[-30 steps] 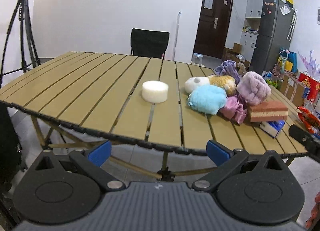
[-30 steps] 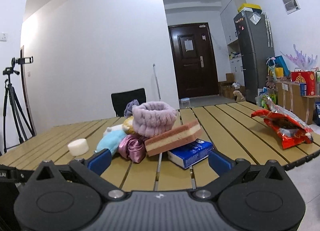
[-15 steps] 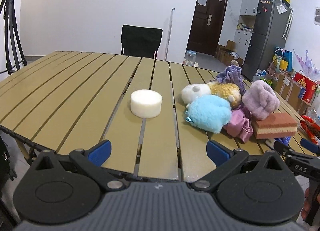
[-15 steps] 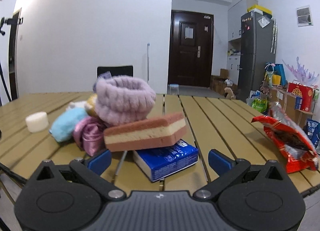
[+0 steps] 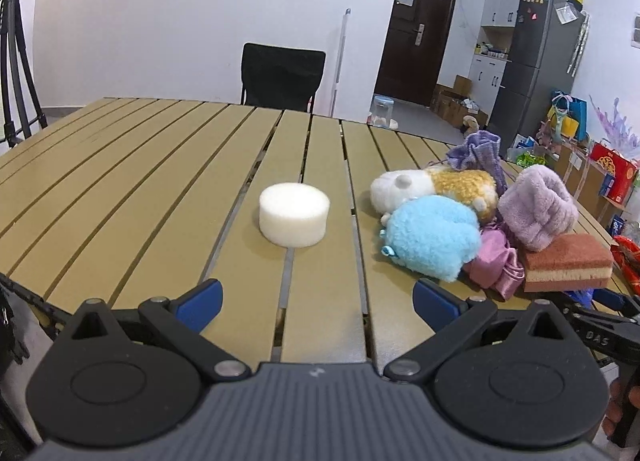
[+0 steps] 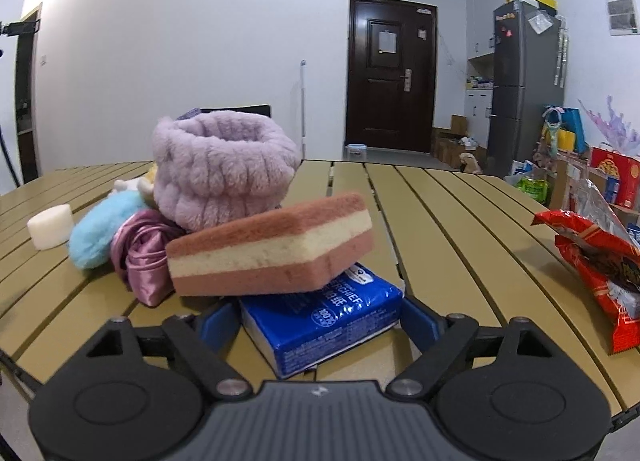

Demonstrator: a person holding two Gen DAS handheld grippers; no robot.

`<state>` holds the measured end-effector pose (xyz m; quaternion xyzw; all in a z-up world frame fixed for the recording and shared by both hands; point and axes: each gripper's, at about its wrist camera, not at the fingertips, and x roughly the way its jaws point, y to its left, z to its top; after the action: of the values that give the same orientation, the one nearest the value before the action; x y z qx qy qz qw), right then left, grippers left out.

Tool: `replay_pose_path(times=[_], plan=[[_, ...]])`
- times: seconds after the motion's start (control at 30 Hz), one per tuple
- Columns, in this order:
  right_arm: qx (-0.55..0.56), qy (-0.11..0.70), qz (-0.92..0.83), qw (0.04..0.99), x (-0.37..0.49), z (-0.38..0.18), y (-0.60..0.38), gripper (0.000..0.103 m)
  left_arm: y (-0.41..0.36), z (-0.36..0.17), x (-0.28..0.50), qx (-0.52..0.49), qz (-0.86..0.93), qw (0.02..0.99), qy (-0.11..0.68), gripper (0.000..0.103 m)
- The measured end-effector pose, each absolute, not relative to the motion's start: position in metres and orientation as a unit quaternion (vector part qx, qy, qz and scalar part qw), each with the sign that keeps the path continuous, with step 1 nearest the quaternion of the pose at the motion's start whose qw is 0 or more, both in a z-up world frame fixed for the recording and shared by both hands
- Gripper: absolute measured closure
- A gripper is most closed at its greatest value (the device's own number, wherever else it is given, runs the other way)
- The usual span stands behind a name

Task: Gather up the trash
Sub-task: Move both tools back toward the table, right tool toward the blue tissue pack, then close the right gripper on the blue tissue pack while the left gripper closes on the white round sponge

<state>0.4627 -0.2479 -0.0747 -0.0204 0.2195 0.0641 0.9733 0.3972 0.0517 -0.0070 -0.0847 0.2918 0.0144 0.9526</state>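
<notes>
right gripper (image 6: 316,311): now astride tissue pack (image 6: 320,315), jaws closing, no clamp yet | left gripper (image 5: 316,299): apart, empty | pickup starting

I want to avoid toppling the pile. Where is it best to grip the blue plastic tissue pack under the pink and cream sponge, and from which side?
Probably grip the blue plastic tissue pack by its two long side faces at the near, uncovered end, coming in low from the table edge. The pink and cream sponge rests on its far part, so a top grasp is blocked. The right gripper already straddles it, jaws closing.
</notes>
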Motion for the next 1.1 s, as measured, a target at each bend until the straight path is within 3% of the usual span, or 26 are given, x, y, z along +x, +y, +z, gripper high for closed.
replay_pose_path(times=[1.1], plan=[[0.058,0.171,0.003,0.983,0.433,-0.030,-0.315,0.018,0.053,0.006,0.425,-0.075,0.057,0.951,0.295,0.000]])
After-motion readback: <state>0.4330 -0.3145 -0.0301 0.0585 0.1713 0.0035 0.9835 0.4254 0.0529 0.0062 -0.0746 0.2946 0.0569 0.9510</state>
